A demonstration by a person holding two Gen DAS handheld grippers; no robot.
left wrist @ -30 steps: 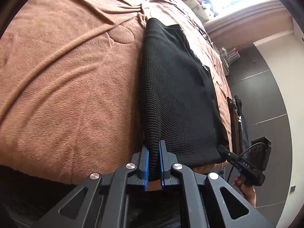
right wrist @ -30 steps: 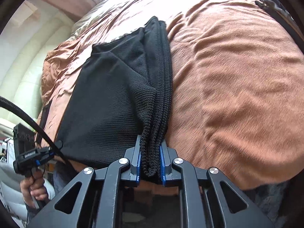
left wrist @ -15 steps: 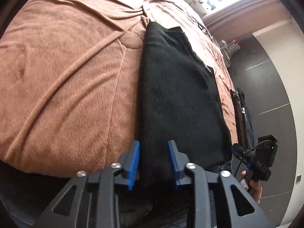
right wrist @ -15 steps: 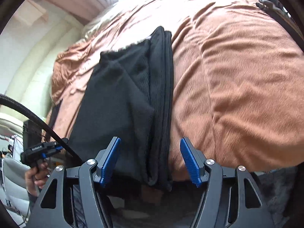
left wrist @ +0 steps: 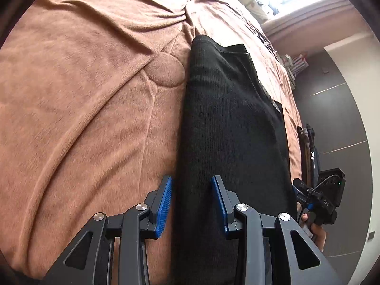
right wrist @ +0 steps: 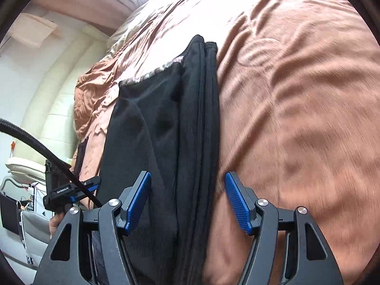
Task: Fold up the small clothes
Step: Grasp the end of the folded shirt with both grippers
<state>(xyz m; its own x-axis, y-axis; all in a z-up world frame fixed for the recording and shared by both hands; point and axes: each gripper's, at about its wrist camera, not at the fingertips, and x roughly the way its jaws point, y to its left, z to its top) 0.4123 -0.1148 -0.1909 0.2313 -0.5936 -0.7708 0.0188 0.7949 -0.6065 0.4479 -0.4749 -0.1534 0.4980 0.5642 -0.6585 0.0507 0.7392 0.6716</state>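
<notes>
Evidently the black knit garment (left wrist: pixel 232 142) lay folded lengthwise on the brown bedspread (left wrist: pixel 83 95), its near end draped over the bed's edge; the left tongs (left wrist: pixel 192 204) and right tongs (right wrist: pixel 187 201) both stood released, each straddling a long edge, probably so the fold would settle undisturbed.

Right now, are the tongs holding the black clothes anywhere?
No. Both tongs, left and right, are open around the black knit garment's folded edges, which lie on the brown blanket.
</notes>
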